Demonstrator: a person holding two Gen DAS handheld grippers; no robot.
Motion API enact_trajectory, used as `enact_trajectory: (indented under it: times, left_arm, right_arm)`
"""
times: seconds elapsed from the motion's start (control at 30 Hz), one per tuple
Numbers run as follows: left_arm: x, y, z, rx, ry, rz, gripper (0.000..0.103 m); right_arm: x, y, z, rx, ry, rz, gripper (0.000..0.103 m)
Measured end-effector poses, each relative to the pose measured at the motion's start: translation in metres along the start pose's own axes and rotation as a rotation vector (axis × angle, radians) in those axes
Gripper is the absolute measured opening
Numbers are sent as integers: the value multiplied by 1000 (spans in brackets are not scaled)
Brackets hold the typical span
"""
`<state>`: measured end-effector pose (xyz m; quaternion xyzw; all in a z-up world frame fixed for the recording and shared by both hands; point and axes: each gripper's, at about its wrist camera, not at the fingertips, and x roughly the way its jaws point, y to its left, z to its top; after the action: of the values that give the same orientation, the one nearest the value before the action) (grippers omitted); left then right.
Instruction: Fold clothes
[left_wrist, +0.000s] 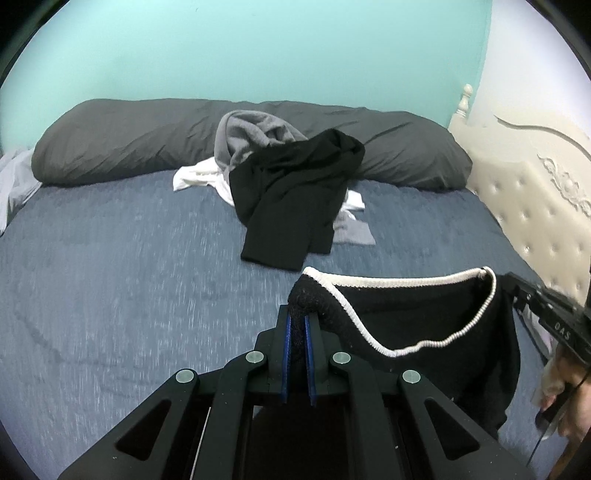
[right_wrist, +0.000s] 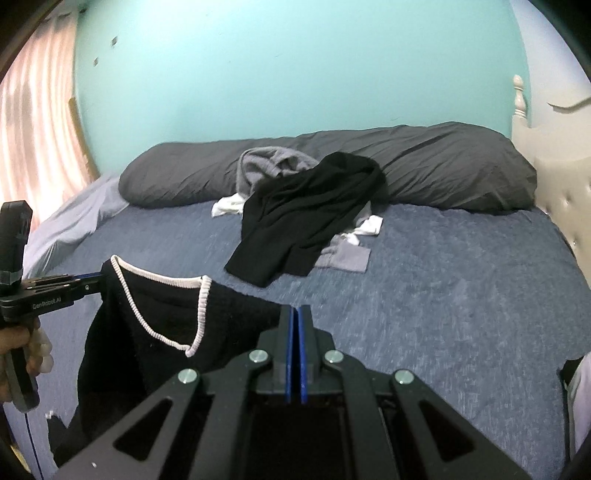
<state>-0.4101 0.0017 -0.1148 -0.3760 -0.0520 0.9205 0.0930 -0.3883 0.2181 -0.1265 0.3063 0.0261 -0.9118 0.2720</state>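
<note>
left wrist view: the left claw (left_wrist: 298, 317) pinches one shoulder of the black top (left_wrist: 424, 332), held up over the bed (left_wrist: 110, 258). the right claw (right_wrist: 298, 314), at 3 o'clock, pinches the other shoulder. a clothes pile (left_wrist: 288, 184) lies at 12 o'clock by the pillow (left_wrist: 129, 144).

A home bedroom: bed (left_wrist: 110, 258), pillow (left_wrist: 129, 147) (tufted headboard (left_wrist: 535, 192)).

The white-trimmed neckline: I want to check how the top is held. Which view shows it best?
The left wrist view: the neckline of the black top spans both grips, left gripper to right gripper. The right wrist view shows the V foreshortened, its right shoulder hidden by fingers.
</note>
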Motion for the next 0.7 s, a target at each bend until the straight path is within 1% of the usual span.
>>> enact_trajectory:
  times: [0.17, 0.23, 0.27, 0.37, 0.43, 0.5, 0.6, 0.7]
  left_arm:
    - [23, -1, 32, -3, 9, 21, 7]
    - [34, 1, 41, -14, 21, 28, 7]
    - [42, 3, 46, -22, 29, 40, 7]
    - [61, 9, 56, -22, 38, 52, 7]
    - [80, 9, 52, -2, 62, 60, 7]
    - [98, 12, 45, -3, 88, 62, 7]
    - [125, 21, 32, -17, 128, 62, 7]
    - [144, 27, 19, 6, 150, 76, 7]
  right_arm:
    - [10, -14, 18, 29, -23, -28, 2]
    - [16, -19, 25, 37, -31, -38, 2]
    - [18, -23, 30, 49, -40, -45, 0]
    - [26, -35, 43, 84, -65, -68, 0]
    - [38, -42, 48, 86, -41, -76, 0]
    - [56, -47, 42, 84, 10, -54, 0]
    - [84, -49, 29, 95, 85, -15, 0]
    - [112, -50, 14, 112, 160, 27, 0]
